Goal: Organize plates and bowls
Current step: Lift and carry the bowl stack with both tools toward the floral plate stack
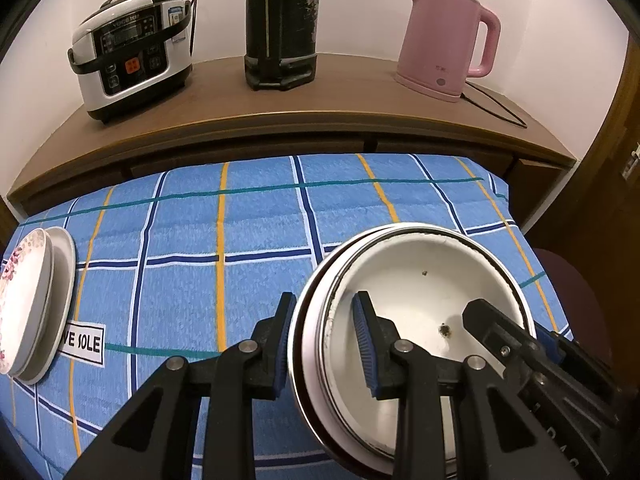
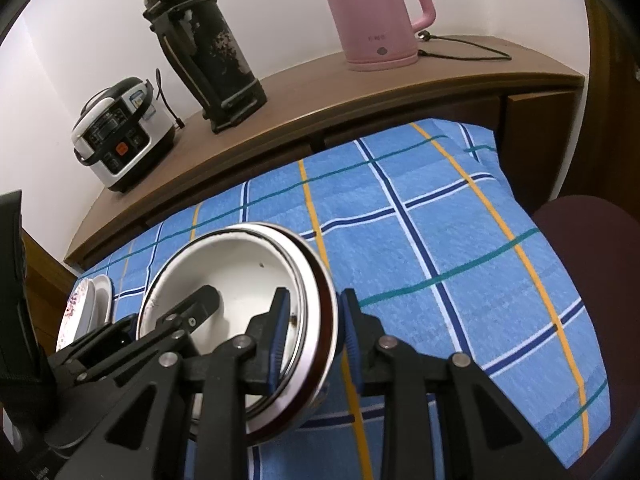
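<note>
A: Start closest in. What are the two grippers doing?

B: Both are clamped on the same stack of bowls. The left gripper has one blue pad outside the rim and the other inside the top bowl, pinching the stack's left wall between them. The right gripper does the same on the opposite side: one finger inside, one outside against the dark-banded outer bowl.

A: So neither pair of fingers is spread free?

B: No, each pair is closed onto the nested rims. From the left wrist view the right gripper's black finger shows across the bowl's far side.

A: What's in the top bowl?

B: Nothing but its white enamel, with a few dark chips, one near the bottom and a smaller speck higher up. It sits nested in at least one more bowl; the rims lie close together.

A: Where is the stack?

B: Over the blue checked cloth, toward its right side. Whether it touches the cloth I cannot tell.

A: And further out?

B: At the cloth's left edge lie stacked plates, a flowered one on top of a plain white one, beside a white label with lettering.

A: Beyond that?

B: A wooden counter carrying a rice cooker, a tall black flask and a pink kettle, lids closed on the cooker and kettle. A dark red chair stands right of the cloth.
</note>
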